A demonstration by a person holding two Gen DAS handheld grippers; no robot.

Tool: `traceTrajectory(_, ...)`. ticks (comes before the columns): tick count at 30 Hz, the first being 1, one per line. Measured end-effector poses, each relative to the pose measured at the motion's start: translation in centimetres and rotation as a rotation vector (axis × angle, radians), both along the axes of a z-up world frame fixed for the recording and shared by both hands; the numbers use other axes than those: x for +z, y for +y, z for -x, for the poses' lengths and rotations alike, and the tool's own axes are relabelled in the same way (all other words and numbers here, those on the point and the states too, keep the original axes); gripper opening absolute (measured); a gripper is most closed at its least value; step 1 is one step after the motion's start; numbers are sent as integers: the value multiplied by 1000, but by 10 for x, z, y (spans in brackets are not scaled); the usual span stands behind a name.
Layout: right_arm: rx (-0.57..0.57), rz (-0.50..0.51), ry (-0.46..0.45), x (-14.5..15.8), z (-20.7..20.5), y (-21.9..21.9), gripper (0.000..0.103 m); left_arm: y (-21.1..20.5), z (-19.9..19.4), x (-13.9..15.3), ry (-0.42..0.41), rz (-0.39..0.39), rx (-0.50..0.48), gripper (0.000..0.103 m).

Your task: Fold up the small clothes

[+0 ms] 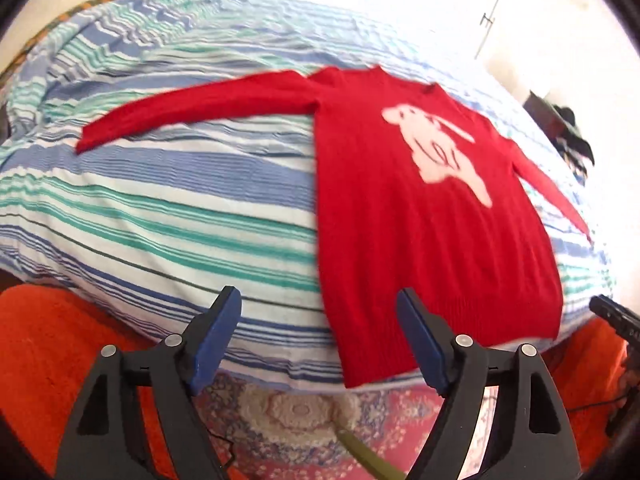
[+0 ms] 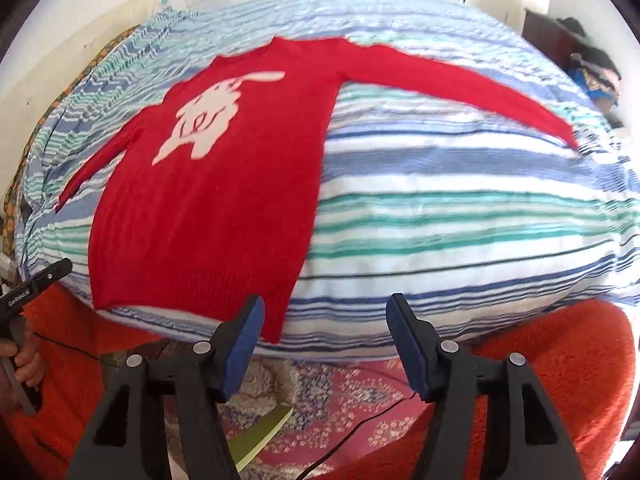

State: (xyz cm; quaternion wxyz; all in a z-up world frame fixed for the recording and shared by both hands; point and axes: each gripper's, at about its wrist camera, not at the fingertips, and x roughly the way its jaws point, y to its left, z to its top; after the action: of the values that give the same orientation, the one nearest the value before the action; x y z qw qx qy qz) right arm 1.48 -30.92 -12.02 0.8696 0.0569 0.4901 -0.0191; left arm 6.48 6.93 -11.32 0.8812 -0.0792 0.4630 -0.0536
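A small red sweater (image 1: pixel 420 240) with a white animal figure lies flat and face up on the striped bed, both sleeves spread out; it also shows in the right wrist view (image 2: pixel 224 208). Its hem hangs slightly over the bed's near edge. My left gripper (image 1: pixel 320 316) is open and empty, held just before the near edge, left of the hem. My right gripper (image 2: pixel 324 328) is open and empty, just right of the hem's corner. The left gripper's body (image 2: pixel 36 284) shows at the left edge of the right wrist view, and the right gripper's body (image 1: pixel 616 316) at the right edge of the left wrist view.
The bed (image 1: pixel 160 208) has a blue, green and white striped cover (image 2: pixel 460 208). An orange cloth (image 1: pixel 40 352) and a patterned rug (image 2: pixel 344 400) lie below its near edge. Dark clothes (image 2: pixel 592 68) are piled at the far right. A cable (image 2: pixel 360 428) runs over the rug.
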Motion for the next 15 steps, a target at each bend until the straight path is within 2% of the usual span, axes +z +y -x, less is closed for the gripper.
traceTrajectory(2, 23, 59, -113, 19, 2, 7, 63, -2, -8, -2, -5, -17, 5, 82)
traceTrajectory(4, 87, 91, -188, 26, -4, 21, 63, -28, -24, -5, 0, -50, -56, 82)
traceTrajectory(7, 198, 100, -244, 20, -20, 44, 63, -63, -41, -2, -55, -105, -168, 83)
traceTrajectory(10, 265, 115, -222, 3, -37, 60, 63, -89, -55, -20, -54, -152, -201, 83)
traceTrajectory(12, 283, 121, -180, -14, -47, 64, 63, -94, -59, -45, 4, -144, -210, 83)
traceTrajectory(13, 291, 122, -155, -25, -51, 64, 63, -94, -57, -57, 19, -156, -220, 85)
traceTrajectory(15, 292, 115, -51, -53, -62, 62, 63, -98, -51, -64, -21, -206, -264, 91)
